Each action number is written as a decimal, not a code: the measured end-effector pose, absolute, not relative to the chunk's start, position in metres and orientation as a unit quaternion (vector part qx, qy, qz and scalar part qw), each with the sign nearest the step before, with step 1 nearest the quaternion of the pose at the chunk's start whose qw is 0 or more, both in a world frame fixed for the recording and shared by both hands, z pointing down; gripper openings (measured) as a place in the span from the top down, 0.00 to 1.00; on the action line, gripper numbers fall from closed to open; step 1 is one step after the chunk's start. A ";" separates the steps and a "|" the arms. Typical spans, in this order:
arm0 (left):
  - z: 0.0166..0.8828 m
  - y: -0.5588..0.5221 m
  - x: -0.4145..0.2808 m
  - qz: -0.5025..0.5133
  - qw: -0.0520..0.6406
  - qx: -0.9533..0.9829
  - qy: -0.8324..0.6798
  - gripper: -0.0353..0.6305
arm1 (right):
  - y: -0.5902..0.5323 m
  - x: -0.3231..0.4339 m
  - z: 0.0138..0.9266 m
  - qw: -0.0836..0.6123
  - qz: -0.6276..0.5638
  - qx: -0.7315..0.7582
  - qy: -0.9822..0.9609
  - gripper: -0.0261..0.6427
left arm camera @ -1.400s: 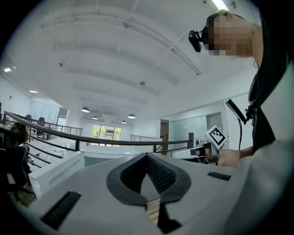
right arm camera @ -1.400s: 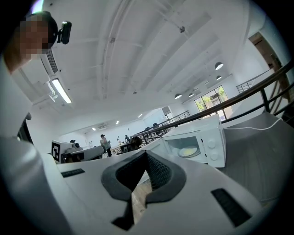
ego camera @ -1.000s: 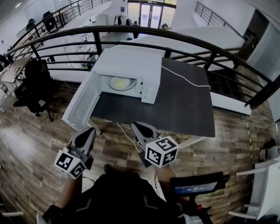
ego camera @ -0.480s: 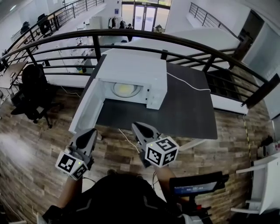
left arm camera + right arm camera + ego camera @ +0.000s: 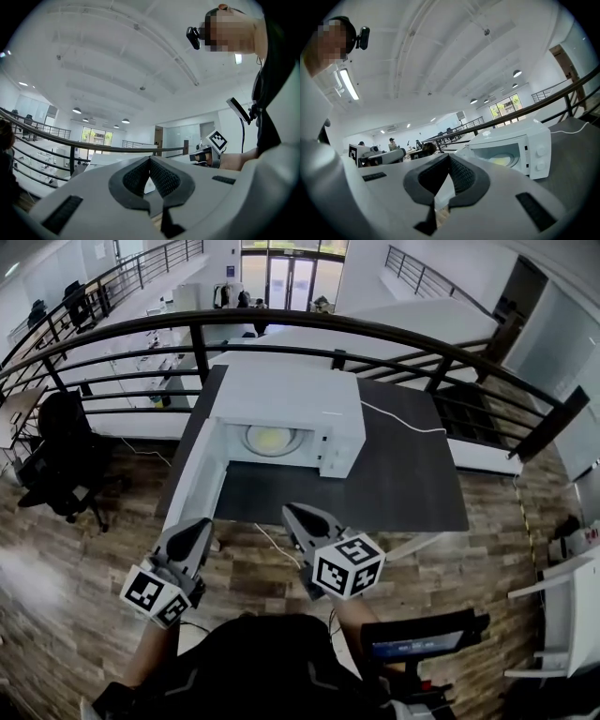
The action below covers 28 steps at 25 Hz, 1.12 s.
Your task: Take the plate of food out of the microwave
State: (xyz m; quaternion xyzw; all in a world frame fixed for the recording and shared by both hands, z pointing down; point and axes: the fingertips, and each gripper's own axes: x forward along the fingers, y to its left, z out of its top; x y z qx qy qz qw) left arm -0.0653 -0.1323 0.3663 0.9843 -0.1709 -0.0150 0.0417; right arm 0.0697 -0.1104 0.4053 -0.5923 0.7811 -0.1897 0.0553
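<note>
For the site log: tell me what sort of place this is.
Probably an open-plan office's upper gallery: a curved railing overlooks desks below, an office chair stands beside it, and a microwave sits on a table.

The right gripper (image 5: pixel 449 158) has its 2 dark, textured jaws closed tip to tip, with nothing between them. Beyond them on the right, the white box-shaped microwave (image 5: pixel 511 133) stands on the dark grey tabletop (image 5: pixel 576 164). Its door is open and the pale yellow plate of food (image 5: pixel 502 161) sits inside. Its front panel has 2 round white knobs (image 5: pixel 538 152).
</note>
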 end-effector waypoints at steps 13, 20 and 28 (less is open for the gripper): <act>0.374 -0.171 -0.056 -0.007 0.052 0.985 -0.165 0.94 | -0.159 0.090 0.430 0.082 -0.224 -0.602 0.762 0.96; 0.374 -0.200 -0.029 0.005 0.047 0.980 -0.192 0.94 | -0.209 0.127 0.456 0.106 -0.276 -0.586 0.754 0.96; 0.371 -0.228 -0.014 -0.001 0.043 0.973 -0.227 0.94 | -0.253 0.148 0.492 0.108 -0.317 -0.575 0.746 0.92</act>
